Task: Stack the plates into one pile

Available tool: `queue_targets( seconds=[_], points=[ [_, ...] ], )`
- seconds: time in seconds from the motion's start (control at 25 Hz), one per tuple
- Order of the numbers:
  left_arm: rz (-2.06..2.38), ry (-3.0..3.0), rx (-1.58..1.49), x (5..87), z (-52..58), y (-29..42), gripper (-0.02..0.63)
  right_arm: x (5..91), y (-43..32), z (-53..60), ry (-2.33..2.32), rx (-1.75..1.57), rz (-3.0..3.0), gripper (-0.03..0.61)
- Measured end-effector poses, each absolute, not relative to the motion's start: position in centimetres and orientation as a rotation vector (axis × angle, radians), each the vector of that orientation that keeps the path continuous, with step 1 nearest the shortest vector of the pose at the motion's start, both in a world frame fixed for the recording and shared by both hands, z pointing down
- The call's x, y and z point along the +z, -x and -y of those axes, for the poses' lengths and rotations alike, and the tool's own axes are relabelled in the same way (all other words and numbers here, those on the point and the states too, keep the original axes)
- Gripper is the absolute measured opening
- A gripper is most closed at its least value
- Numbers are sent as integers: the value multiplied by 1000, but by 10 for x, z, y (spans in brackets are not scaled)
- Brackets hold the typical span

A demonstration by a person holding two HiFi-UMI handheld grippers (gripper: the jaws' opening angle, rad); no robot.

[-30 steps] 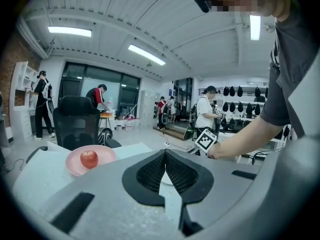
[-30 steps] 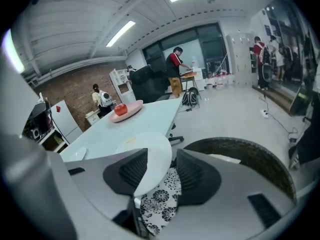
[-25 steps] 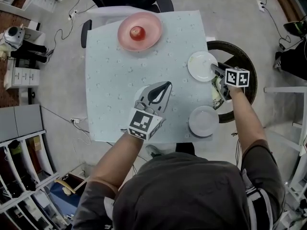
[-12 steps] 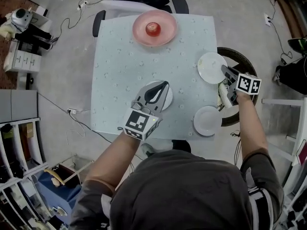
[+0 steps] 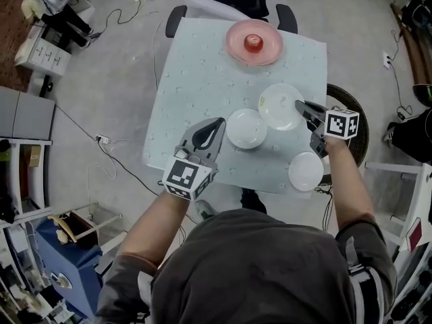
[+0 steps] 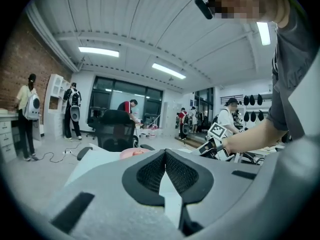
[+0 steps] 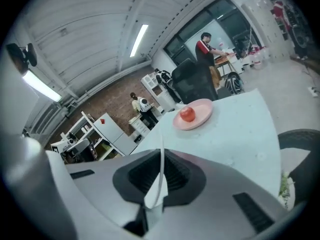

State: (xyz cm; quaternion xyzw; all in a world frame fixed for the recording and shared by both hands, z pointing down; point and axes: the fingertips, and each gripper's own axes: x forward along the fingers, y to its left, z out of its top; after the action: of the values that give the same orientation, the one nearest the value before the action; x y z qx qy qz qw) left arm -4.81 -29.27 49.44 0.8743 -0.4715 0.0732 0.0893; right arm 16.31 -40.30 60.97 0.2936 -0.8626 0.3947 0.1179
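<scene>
The right gripper [image 5: 301, 106] clamps the rim of a round white ceramic plate [image 5: 278, 105] right of centre, seemingly bound for the matching white plate [image 5: 246, 128] mid-frame. The left gripper [image 5: 217, 124], jaws together and empty, hovers at that plate's left, keeping clear.

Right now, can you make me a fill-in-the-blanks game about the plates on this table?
1. The round pink plate at the table's far edge carries one ___ fruit.
2. The left hand-held gripper pinches the first round white plate by its rim, and the ___ hand-held gripper pinches the second white plate.
3. Altogether ___ white plates are in sight; the third white plate lies free at a corner of the pale blue tablecloth.

Missing words: red; right; three.
</scene>
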Motion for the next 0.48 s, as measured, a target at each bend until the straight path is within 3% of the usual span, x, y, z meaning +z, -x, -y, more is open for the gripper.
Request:
queue_targets(
  seconds=[0.24,0.48],
  points=[
    [1522,-2517,217,492,260,107,6,648,-86,370,-662,1192,2422,6],
    [1590,-2430,210,502,236,144,6,687,-55,348,-582,1241,2316,6]
  ],
)
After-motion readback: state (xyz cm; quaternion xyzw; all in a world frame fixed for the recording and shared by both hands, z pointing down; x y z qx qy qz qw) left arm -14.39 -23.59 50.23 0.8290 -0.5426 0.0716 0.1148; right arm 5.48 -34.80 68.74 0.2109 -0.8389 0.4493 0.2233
